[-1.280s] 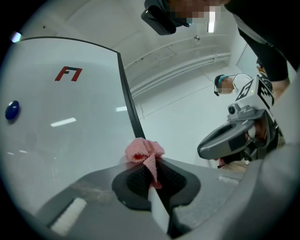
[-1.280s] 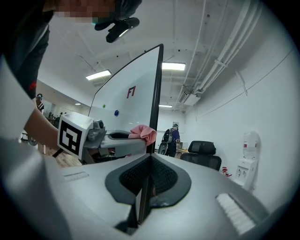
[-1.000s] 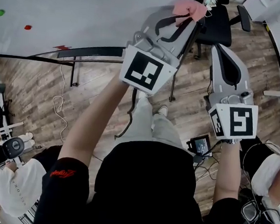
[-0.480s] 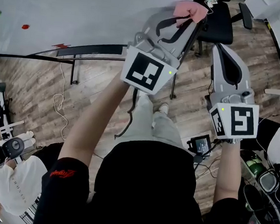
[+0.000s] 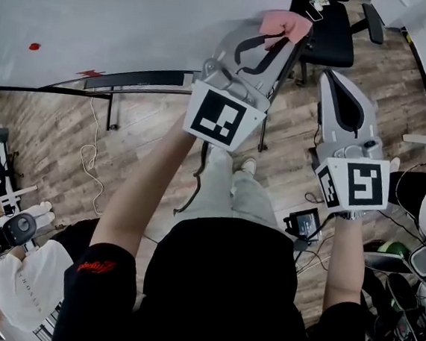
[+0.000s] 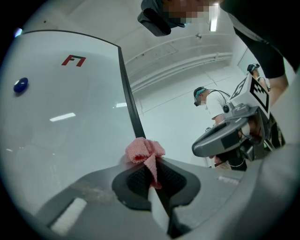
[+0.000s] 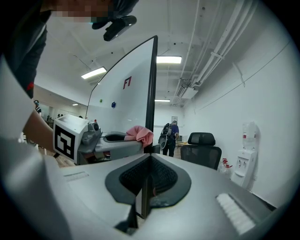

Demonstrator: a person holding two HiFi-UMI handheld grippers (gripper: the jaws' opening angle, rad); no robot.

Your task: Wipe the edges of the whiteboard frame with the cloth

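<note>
Whiteboard frame point(image 6: 128, 99) edge: cloth point(image 6: 143, 150) pinched in left hand-held gripper point(image 6: 153, 163) tips.

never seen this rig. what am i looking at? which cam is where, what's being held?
There is no robot arm here. A person stands holding a hand tool in each hand, and each tool ends in a two-finger claw. The marker cubes with black-and-white squares are part of the tools.

The head view comes from a camera on the person's head, looking down past their arms to the wooden floor. The other two views come from cameras riding on each tool, looking along its claw.

The left claw is shut on a pink cloth, held against the dark frame at the side edge of an upright whiteboard. The right claw is shut and holds nothing.
</note>
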